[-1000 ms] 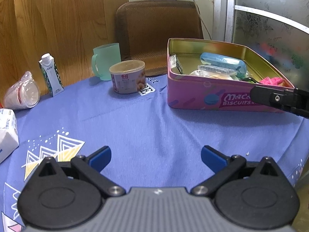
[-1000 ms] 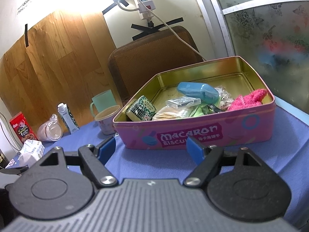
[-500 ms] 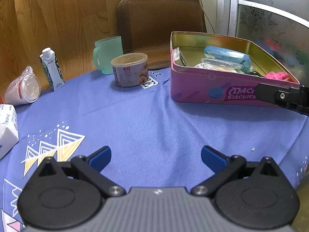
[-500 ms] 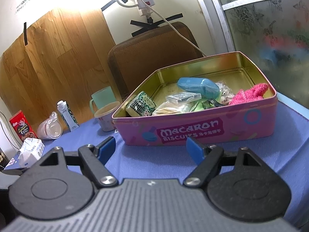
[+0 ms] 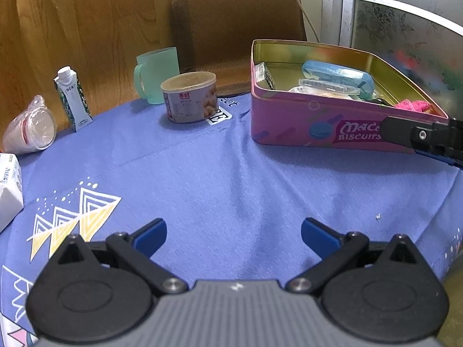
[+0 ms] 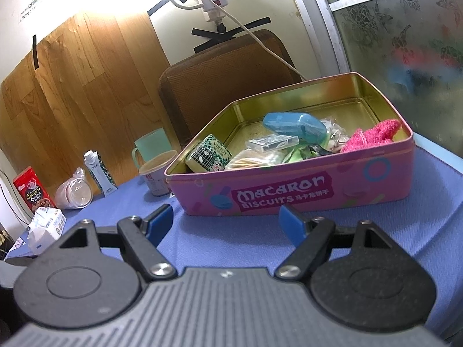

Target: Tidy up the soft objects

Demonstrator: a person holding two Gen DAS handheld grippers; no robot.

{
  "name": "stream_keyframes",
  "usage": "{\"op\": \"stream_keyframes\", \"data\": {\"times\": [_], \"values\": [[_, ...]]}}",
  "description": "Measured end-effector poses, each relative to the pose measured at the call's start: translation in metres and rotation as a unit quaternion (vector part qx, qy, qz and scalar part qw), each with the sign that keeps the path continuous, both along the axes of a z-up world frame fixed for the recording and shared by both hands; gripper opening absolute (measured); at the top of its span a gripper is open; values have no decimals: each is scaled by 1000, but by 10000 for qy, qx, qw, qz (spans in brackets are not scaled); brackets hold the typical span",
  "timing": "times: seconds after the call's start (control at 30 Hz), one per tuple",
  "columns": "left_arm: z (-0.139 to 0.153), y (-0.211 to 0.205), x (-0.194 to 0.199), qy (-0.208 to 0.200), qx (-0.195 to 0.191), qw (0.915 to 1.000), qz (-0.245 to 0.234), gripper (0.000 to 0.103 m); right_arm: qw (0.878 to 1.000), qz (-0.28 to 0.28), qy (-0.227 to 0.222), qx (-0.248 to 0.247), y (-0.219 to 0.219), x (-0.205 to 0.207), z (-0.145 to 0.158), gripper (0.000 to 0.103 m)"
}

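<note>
Both claws sit apart with nothing between the blue pads: our left gripper (image 5: 233, 235) hangs over bare blue tablecloth (image 5: 231, 179), our right gripper (image 6: 226, 225) just short of the pink tin (image 6: 303, 190).

Right wrist view: tin front reads "Macaron BISCUITS" plus a few Chinese characters we can't read. Lid off, gold interior. Pink fuzzy cloth (image 6: 373, 136), the soft item, lies in the tin's right near corner, against the wall. Beside it in the tin: blue case (image 6: 293, 124), clear plastic box (image 6: 272, 142), green-white packet (image 6: 207, 154) leaning at the left corner, print too small to read for sure, and crinkly wrappers in the middle.

Left wrist view: right claw's black finger crosses the tin's label, leaving "MaCa… BISCUITS" visible. Left of the tin stands a can (image 5: 189, 97) with red Chinese characters on the label, on a white tablecloth patch lettered "…E". Behind the can, a green mug (image 5: 157, 75). Further left: small carton (image 5: 72, 98), upright, text illegible; bagged stack of cups (image 5: 30, 128) on its side; white tissue box (image 5: 8, 185) at the edge.

Brown chair back (image 5: 237, 29) behind the table.
</note>
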State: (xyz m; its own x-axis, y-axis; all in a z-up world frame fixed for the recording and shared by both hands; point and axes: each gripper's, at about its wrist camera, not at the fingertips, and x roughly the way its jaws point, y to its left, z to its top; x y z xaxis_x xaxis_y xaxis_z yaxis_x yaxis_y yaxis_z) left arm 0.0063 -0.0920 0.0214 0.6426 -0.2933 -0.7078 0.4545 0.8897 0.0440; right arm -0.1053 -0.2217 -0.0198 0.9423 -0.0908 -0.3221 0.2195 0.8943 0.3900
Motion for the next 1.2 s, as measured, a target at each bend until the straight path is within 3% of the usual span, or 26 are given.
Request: {"op": "stream_keyframes", "data": {"times": [0.5,1.2], "values": [[4,-2,-7,55,-111,9998,-179,103,9978,-186,-312,-556,14,-8,9,82],[6,-3,-11,88,-186,9993,-308,103,9978,-174,-318,-557,15,-7,10,83]]}}
